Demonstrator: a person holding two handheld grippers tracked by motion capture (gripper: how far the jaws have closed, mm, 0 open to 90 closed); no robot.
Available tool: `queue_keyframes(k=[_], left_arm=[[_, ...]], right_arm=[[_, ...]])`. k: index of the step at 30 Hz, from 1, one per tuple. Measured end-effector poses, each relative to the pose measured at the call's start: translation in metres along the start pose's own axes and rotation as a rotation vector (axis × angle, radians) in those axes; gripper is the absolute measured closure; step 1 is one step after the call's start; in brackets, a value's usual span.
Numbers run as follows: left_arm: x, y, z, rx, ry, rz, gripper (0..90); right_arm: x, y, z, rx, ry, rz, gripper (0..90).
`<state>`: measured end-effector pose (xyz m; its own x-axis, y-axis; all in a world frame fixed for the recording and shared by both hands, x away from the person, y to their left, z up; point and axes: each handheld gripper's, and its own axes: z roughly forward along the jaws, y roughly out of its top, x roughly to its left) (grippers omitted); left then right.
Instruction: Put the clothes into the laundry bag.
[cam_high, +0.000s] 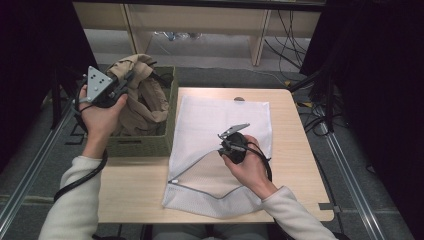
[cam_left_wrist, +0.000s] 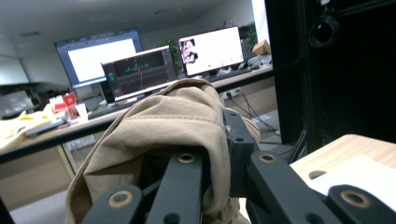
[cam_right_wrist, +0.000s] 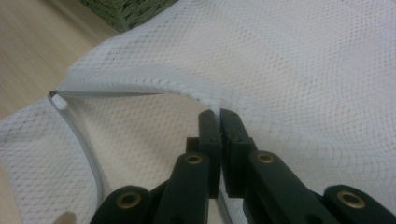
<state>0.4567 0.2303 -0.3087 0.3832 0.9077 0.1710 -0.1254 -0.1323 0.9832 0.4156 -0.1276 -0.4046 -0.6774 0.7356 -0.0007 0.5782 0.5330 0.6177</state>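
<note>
From the high view, I find my left gripper at ten o'clock of the light wooden table, clamped on a crumpled tan cotton garment that hangs partly inside the olive-green woven storage box. My right gripper sits near the table's centre, pinching the upper layer of the flat white mesh laundry bag, whose unzipped mouth gapes toward seven o'clock. In the left gripper view, the jaws are clenched on a thick fold of the garment, which drapes over them at twelve o'clock. In the right gripper view, the jaws are shut tight on the bag's zippered edge; the white zipper pull lies at nine o'clock. I judge the garment light, soft and floppy; a bunched fold holds best. The mesh is thin and limp, likeliest to hold where the zip hem stiffens it.
</note>
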Motion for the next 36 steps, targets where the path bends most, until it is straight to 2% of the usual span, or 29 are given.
queue_keyframes(k=[2, 3, 5, 8, 11, 14, 18, 20, 21, 23, 29, 31, 32, 33, 34, 36], left_arm=[[-0.004, 0.004, -0.006, -0.01, -0.006, -0.004, 85.7], [-0.005, 0.006, -0.008, -0.019, -0.01, -0.007, 85.7], [-0.009, 0.008, -0.013, -0.027, -0.021, -0.036, 85.7], [-0.013, 0.013, -0.019, -0.045, -0.026, -0.049, 85.6], [-0.013, 0.019, -0.025, -0.071, -0.028, -0.019, 85.6], [-0.013, 0.025, -0.029, -0.095, -0.029, 0.014, 85.7], [-0.014, 0.032, -0.033, -0.124, -0.035, 0.034, 85.7], [-0.015, 0.036, -0.035, -0.144, -0.039, 0.04, 85.7], [-0.016, 0.038, -0.037, -0.158, -0.038, 0.044, 85.7], [-0.017, 0.042, -0.039, -0.181, -0.042, 0.053, 85.8], [-0.023, 0.057, -0.05, -0.218, -0.049, 0.085, 85.7], [-0.025, 0.061, -0.055, -0.229, -0.052, 0.092, 85.7], [-0.026, 0.063, -0.058, -0.237, -0.05, 0.098, 85.7], [-0.028, 0.065, -0.062, -0.241, -0.049, 0.106, 85.7], [-0.026, 0.068, -0.065, -0.266, -0.038, 0.154, 85.7], [-0.027, 0.072, -0.072, -0.277, -0.037, 0.176, 85.7]], right_arm=[[0.0, 0.0, 0.0, 0.006, 0.007, 0.005, 89.4], [0.002, -0.001, 0.002, -0.005, -0.011, 0.019, 89.4], [0.0, -0.001, 0.002, 0.004, -0.001, -0.009, 89.4], [0.001, -0.001, 0.002, -0.003, 0.007, 0.015, 89.4], [0.0, -0.001, 0.001, 0.003, 0.0, -0.001, 89.4], [0.001, -0.001, 0.002, -0.003, 0.002, 0.018, 89.4], [0.0, -0.001, 0.002, -0.002, -0.01, -0.007, 89.5], [0.0, 0.0, 0.001, 0.001, -0.005, 0.005, 89.4], [0.0, -0.001, 0.003, -0.017, -0.015, -0.004, 89.5], [-0.001, -0.001, 0.002, -0.002, -0.007, -0.003, 89.5], [0.0, -0.001, 0.003, -0.017, -0.016, -0.004, 89.4], [-0.001, -0.001, 0.002, -0.001, -0.009, -0.002, 89.5], [-0.001, -0.001, 0.004, -0.016, -0.012, 0.001, 89.5], [0.0, -0.002, 0.003, -0.011, -0.016, 0.008, 89.5], [-0.001, -0.001, 0.002, 0.003, -0.005, 0.013, 89.5], [-0.001, -0.001, 0.001, 0.0, -0.007, 0.014, 89.5]])
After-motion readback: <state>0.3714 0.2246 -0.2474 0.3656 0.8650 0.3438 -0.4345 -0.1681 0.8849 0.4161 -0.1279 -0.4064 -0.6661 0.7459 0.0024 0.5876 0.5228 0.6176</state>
